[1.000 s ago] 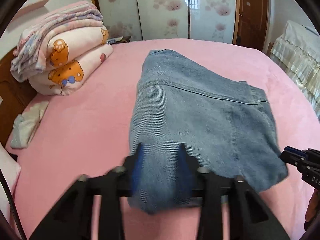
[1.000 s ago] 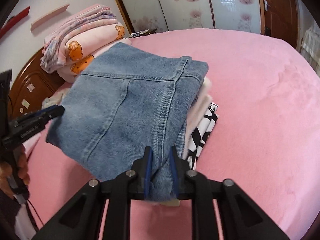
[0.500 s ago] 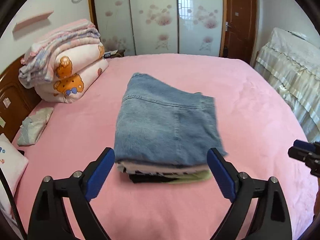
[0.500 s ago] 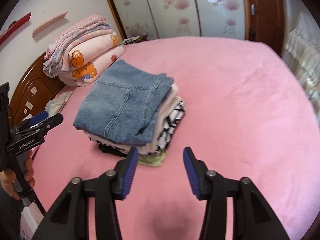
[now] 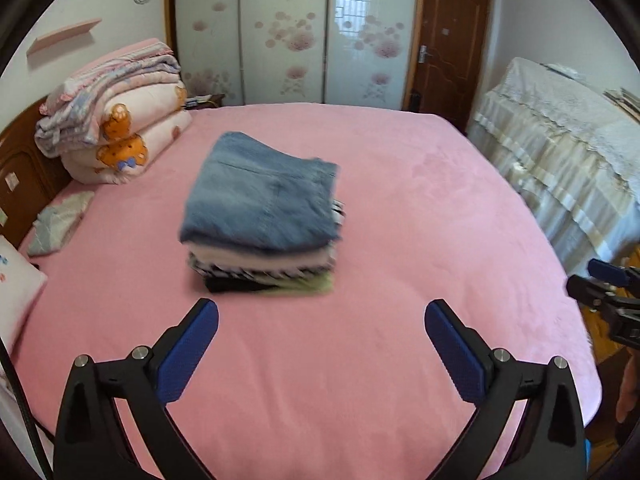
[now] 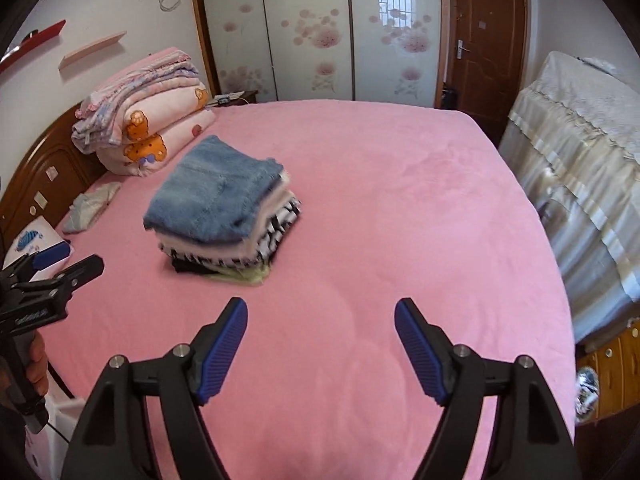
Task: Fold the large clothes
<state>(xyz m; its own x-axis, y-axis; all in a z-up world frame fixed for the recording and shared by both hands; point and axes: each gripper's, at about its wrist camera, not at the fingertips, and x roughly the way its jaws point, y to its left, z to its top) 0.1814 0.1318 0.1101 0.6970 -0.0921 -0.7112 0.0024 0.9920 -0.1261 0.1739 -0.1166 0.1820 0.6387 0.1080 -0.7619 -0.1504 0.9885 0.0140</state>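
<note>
One pink plush bed [image 5: 360, 360] carried one stack of folded clothes [image 5: 260, 232] near its middle, topped by square blue denim jeans [image 6: 212, 196]; two rolled quilts [image 5: 120, 120] sat at its headboard corner. Both the left gripper [image 5: 320, 340] and right gripper [image 6: 320, 332] hung spread wide, holding nothing.

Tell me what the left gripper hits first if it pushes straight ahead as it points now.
Likely the stack of folded clothes: it lies ahead between the left gripper's open jaws, bare pink bed before it. Depth is uncertain.

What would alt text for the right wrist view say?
Folded jeans top a stack of clothes on a pink bed. The open right gripper hangs empty nearby; the left gripper shows at the left edge.
</note>
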